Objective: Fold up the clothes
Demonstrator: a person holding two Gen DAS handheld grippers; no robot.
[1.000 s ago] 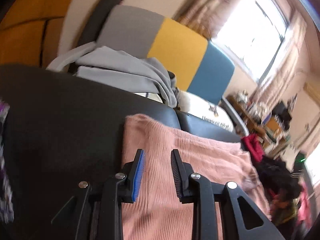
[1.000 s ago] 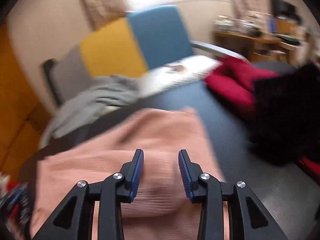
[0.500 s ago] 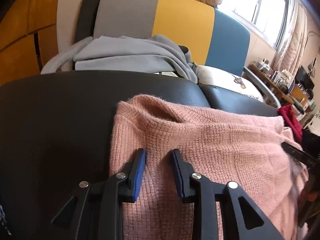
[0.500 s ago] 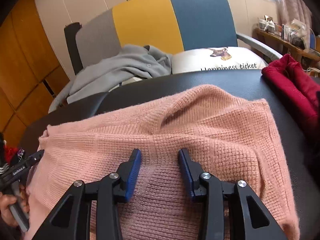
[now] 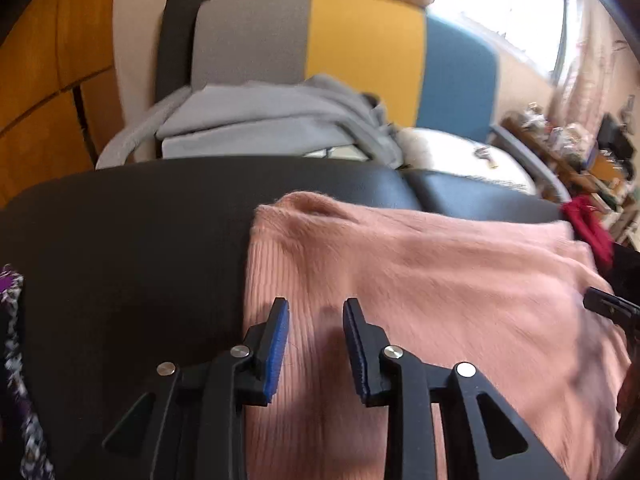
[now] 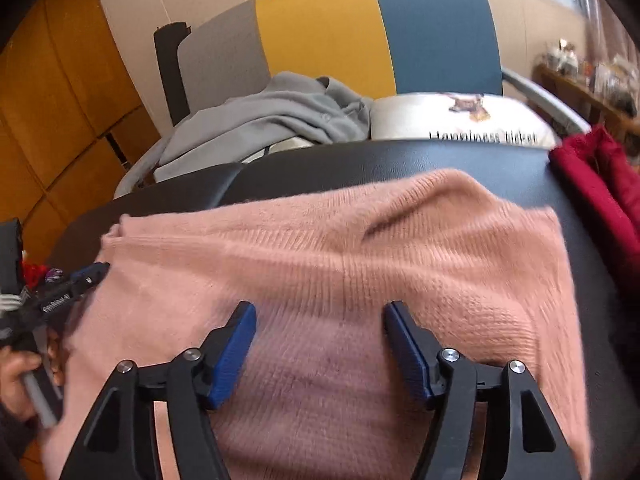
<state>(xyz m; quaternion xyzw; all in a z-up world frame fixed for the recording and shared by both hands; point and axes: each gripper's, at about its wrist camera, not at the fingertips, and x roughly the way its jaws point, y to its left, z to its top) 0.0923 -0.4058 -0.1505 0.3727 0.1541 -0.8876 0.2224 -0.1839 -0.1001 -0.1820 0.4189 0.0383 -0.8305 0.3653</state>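
A pink knitted sweater point(image 5: 420, 280) point(image 6: 360, 248) lies spread on the black padded table point(image 5: 120, 240) point(image 6: 400, 160). Just above its left part, close to the left edge, my left gripper point(image 5: 316, 312) is open with a narrow gap and holds nothing. Over the sweater's near middle my right gripper point(image 6: 320, 312) is open wide, also with nothing between its fingers. The left gripper point(image 6: 72, 284) shows at the sweater's left edge in the right wrist view, with a hand point(image 6: 16, 364) behind it. In the left wrist view, the right gripper's tip point(image 5: 608, 308) enters from the right.
Behind the table stands a grey, yellow and blue chair point(image 5: 360, 48) with a grey garment point(image 5: 272, 112) and a white printed cushion point(image 6: 460, 120) on it. A red garment point(image 6: 600, 176) lies at the table's right. A purple patterned cloth point(image 5: 12, 320) sits at the left edge.
The right gripper's jaws have opened wider over the sweater. Both views have shifted slightly; the sweater has stayed flat on the table.
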